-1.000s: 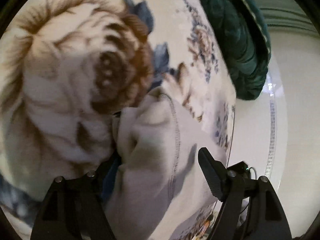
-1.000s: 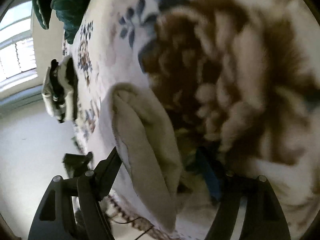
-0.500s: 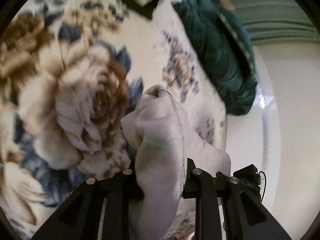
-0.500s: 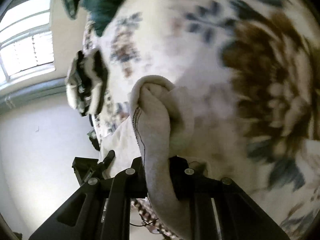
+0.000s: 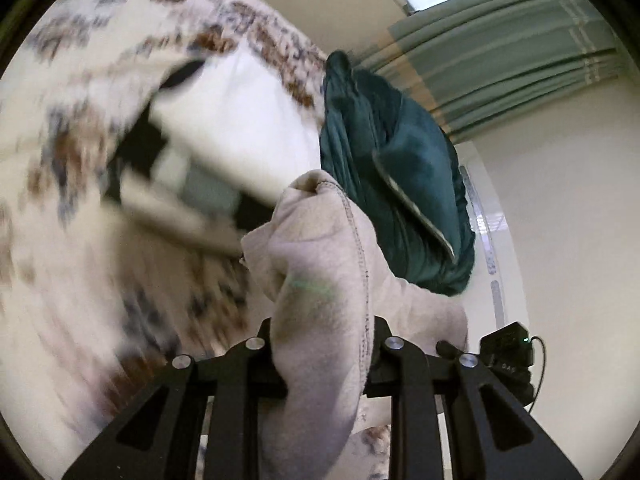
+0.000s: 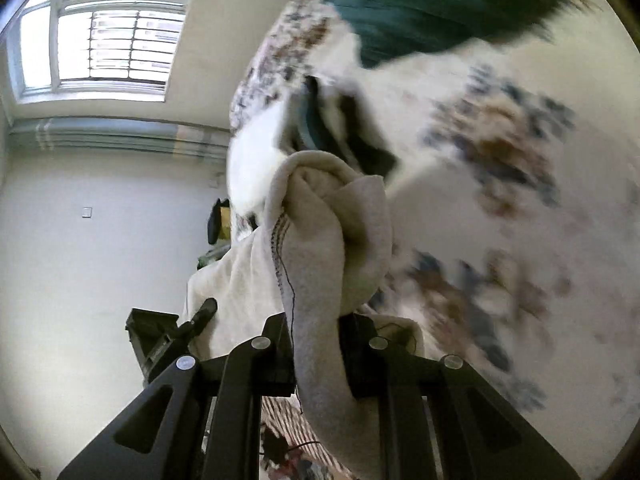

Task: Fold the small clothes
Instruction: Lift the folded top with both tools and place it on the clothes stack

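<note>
A beige fleece garment [image 5: 320, 280] with a dark stitched seam is pinched in both grippers and lifted off the floral bed cover [image 5: 80, 240]. My left gripper [image 5: 324, 356] is shut on one bunched edge of it. My right gripper [image 6: 318, 356] is shut on another bunched edge of the garment [image 6: 332, 248], with the rest hanging down to the left. The fingertips of both are hidden by the cloth.
A dark green velvet cushion [image 5: 400, 184] lies at the bed's far side, also showing in the right wrist view [image 6: 420, 4]. A folded white and black garment [image 5: 208, 128] lies on the bed [image 6: 500, 160] behind the beige one. A window [image 6: 100, 40] and green curtains [image 5: 500, 48] stand beyond.
Both grippers went from open around the garment's edges to shut on them, then rose and tilted up. The garment came up off the bed with them.
</note>
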Tool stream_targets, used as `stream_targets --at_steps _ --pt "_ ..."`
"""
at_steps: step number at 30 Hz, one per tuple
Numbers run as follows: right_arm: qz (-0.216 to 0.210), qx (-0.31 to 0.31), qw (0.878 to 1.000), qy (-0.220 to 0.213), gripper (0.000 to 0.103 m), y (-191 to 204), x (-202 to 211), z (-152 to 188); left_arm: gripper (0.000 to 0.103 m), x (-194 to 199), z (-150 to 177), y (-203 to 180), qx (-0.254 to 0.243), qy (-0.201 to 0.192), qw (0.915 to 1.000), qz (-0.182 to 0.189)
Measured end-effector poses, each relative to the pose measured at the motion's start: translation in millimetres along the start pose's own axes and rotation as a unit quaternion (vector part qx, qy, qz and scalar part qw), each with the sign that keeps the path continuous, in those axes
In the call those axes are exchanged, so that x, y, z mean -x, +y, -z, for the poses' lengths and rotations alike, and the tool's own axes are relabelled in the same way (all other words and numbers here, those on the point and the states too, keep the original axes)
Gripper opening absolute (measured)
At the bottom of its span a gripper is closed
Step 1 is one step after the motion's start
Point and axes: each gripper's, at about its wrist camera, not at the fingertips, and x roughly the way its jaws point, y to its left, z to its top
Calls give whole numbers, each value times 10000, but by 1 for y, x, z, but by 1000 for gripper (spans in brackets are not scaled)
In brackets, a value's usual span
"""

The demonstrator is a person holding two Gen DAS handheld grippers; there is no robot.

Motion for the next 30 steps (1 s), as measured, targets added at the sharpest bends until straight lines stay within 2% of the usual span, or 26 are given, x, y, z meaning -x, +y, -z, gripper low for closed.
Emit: stream_targets --at_steps 4,7,11,13,17,20,21,23,24,25,26,27,28,29,30 --pt "-57 74 9995 -294 16 63 -61 -56 21 -4 -94 8 -443 -7 9990 -117" --pt "-61 58 9990 -447 16 88 -99 -101 21 -20 -158 19 -527 -51 9984 -205" --pt "26 24 9988 -489 16 104 -151 -158 21 -46 -214 34 -622 -11 9971 -429" --pt "199 47 9988 -453 16 105 -178 -185 24 -63 -233 46 -586 87 9966 -576" --pt "613 103 9975 -334 16 99 -212 -217 28 -97 -246 74 -456 386 9924 -1077" --pt "1078 99 9939 -208 18 87 -232 -232 35 -101 -244 84 -504 333 9882 -1405" --pt "1180 61 9928 -196 24 83 -235 -235 40 -100 -239 87 -505 306 9857 -1576" --pt "1412 55 9898 -195 32 80 -237 -238 57 -95 -236 88 -528 252 9796 -1923" --pt "1626 160 9863 -246 43 85 -236 -238 61 -89 -230 87 -564 142 9774 -2030" --pt "1789 269 9830 -315 51 90 -233 -237 72 -85 -227 86 -599 73 9759 -2097" --pt "1950 407 9793 -362 52 96 -231 -235 83 -81 -223 83 -674 11 9733 -2192" --pt "2092 510 9757 -401 57 103 -227 -232 86 -77 -216 77 -825 -55 9679 -2373" --pt "2388 693 9674 -484 69 112 -224 -227 88 -75 -212 73 -930 -90 9638 -2497" --pt "2584 832 9609 -552 74 119 -220 -222 89 -73 -206 68 -1047 -127 9592 -2622" --pt "2858 1049 9503 -644 85 129 -217 -212 90 -70 -197 59 -1188 -175 9518 -2821"
